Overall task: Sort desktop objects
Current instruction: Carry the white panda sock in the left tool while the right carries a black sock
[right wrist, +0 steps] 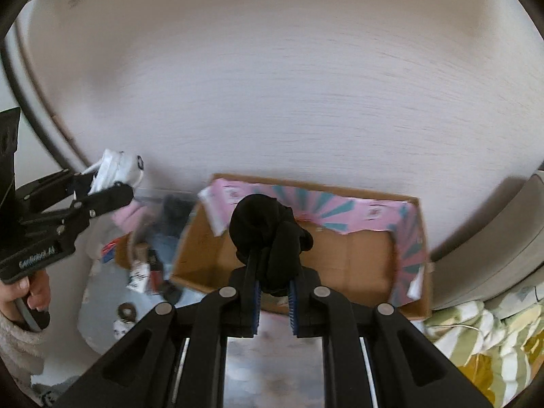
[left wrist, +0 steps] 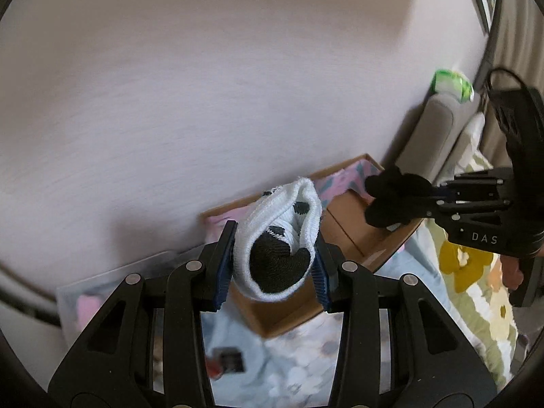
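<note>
Left wrist view: left tongs (left wrist: 272,265) clamped on white sock (left wrist: 282,238), held up above cardboard box (left wrist: 353,227).
Right wrist view: right tongs (right wrist: 274,301) clamped on black sock (right wrist: 268,234), over the box (right wrist: 367,255) by the wall (right wrist: 272,85).

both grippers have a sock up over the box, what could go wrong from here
The white sock bulges out past the left gripper, so it may slip free early. The black sock hangs bunched in the right gripper near the cardboard box's near edge and could land outside.
</note>
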### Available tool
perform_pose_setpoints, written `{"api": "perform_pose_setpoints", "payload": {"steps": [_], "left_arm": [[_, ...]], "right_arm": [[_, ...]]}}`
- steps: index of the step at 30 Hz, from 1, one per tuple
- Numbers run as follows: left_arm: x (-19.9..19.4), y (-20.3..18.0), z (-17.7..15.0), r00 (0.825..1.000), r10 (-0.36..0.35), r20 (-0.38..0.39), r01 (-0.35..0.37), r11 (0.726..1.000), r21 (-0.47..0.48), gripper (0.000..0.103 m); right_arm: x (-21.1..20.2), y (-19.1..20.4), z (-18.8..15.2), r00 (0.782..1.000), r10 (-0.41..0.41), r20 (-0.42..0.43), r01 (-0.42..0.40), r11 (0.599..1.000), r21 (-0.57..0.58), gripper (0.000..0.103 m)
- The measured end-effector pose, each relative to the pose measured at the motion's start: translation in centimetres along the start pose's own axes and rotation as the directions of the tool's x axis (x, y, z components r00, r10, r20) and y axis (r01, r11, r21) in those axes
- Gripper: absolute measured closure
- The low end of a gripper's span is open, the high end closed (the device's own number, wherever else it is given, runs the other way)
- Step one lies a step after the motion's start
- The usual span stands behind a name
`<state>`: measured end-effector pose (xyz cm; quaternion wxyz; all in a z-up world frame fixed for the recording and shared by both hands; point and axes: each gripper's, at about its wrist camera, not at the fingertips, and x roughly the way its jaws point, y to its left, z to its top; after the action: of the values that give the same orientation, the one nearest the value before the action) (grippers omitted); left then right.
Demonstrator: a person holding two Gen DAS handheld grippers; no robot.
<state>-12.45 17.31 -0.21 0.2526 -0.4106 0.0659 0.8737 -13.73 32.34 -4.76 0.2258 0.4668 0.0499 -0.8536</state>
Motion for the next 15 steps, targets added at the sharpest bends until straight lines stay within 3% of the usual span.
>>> {"api": "perform_pose_setpoints", "payload": {"steps": [5, 9, 15], "left_arm": [[5.7, -1.7, 1.7, 0.993, 0.003, -0.119, -0.001, 1.0, 0.022, 0.067], [9.7, -1.5, 1.1, 0.98, -0.007, -0.2, 0.006, 1.0, -0.007, 0.067], [11.5, -0.7, -0.5, 0.967, 0.0, -0.255, -0.003, 1.0, -0.012, 0.067]], "right_arm": [[3.0, -2.8, 0.7, 0.995, -0.015, -0.1, 0.015, 1.0, -0.001, 0.091], [5.9, -4.0, 0.3, 0.986, -0.015, -0.168, 0.013, 1.0, -0.011, 0.091], [9.0, -6.0, 0.1, 0.973, 0.011, -0.23, -0.006, 1.0, 0.021, 0.091]]}}
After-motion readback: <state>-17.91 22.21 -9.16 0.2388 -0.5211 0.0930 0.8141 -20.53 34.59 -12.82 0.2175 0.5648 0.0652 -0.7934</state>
